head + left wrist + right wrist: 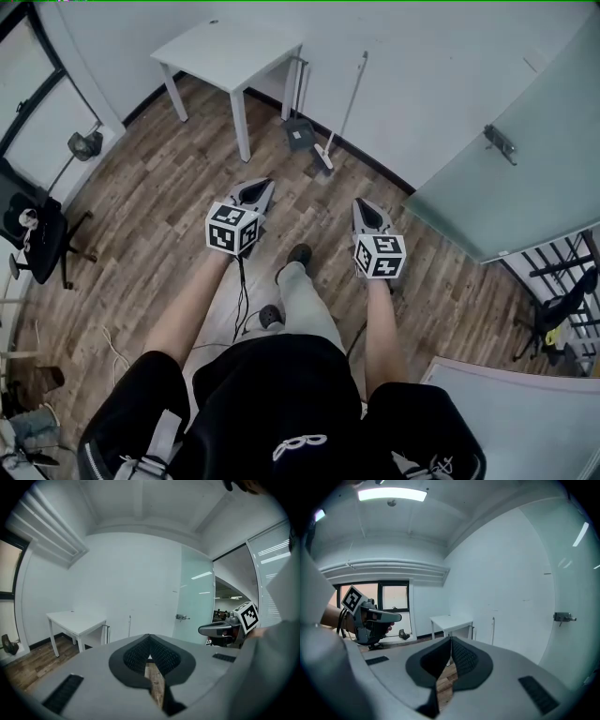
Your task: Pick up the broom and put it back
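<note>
Ahead of you, the pale, thin-handled broom (341, 111) stands propped against the white wall (422, 84). In the head view its long straight handle slants up to the right, with the top resting on the wall. Its small light-coloured head sits on the wood-plank floor (169, 206) near the skirting, just beside a dark grey dustpan (300, 134) and near the white table (230, 47). From both gripper views it shows only as a thin upright line against the wall.
</note>
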Motion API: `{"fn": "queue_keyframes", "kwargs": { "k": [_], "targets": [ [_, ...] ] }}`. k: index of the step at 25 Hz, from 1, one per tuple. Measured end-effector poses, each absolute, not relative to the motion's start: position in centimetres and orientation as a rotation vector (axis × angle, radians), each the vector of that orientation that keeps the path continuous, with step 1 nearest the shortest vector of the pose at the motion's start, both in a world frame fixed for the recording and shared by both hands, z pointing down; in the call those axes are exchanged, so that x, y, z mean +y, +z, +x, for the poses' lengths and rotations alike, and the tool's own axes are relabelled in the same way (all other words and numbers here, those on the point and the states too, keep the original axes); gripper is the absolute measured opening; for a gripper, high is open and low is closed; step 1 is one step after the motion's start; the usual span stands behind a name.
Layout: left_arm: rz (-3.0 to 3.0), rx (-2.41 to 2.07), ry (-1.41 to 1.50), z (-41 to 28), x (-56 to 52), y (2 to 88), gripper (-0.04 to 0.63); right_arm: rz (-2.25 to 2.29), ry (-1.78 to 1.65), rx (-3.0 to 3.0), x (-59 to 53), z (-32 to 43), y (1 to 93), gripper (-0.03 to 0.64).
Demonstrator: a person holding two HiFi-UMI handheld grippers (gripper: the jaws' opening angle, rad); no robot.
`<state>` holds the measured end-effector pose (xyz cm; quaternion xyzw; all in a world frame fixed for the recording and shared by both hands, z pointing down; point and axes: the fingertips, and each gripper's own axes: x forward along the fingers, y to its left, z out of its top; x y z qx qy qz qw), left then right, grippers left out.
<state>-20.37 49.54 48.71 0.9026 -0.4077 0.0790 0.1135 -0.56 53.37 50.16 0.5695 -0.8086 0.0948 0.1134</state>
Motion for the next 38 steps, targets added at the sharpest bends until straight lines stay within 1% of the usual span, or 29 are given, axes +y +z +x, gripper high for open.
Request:
{"fn": "queue_keyframes", "kwargs": {
  "k": [7,17,28,38],
  "targets": [
    [2.644,-1.207,0.242,-21.1,44.9,49.3,0.017,1.666,0.28,-2.383,48.4,-1.1,50.8,0.025],
    [2.637,-1.2,0.294,-20.6,33.3,50.1,0.017,1.653,0.323,-2.382,37.0,-0.9,51.8,0.025],
    [2.599,-1.209,0.36,-17.7,22.3,50.6,0.017,1.62,0.377,-2.386,25.5,1.9,52.5,0.025],
    [2.624,-1.188,0.387,-13.6,13.8,49.3,0.017,1.651,0.398,-2.396,17.3,5.5,51.8,0.025]
  ]
}}
